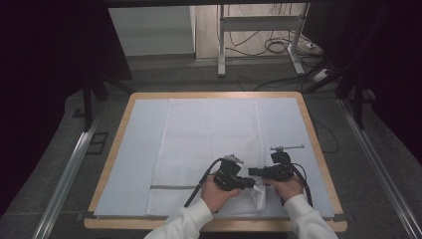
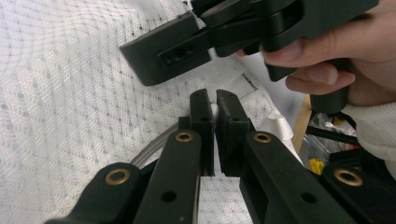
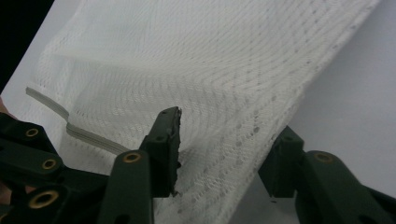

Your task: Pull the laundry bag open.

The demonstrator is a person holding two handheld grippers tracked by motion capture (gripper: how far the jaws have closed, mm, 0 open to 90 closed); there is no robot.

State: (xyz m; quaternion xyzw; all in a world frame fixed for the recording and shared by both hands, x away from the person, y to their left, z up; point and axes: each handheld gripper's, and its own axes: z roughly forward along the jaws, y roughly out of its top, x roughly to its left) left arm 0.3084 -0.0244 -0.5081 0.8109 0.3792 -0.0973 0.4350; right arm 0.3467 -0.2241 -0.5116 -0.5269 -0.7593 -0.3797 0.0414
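While pinching: left claw (image 2: 215, 105), mesh bag (image 1: 209, 144)

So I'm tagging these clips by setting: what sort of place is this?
Probably a lab or recording station rather than a home: a wooden table with a blue sheet taped flat, metal floor rails beside it, and loose cables by a metal frame behind.

What you can't make out near the mesh bag's corner

Your left gripper (image 1: 247, 183) covers the mesh bag (image 1: 209, 144) corner it pinches; in its own view, the zipper (image 2: 154, 148) runs under the jaws, and your right hand (image 2: 348, 56) is cut off.
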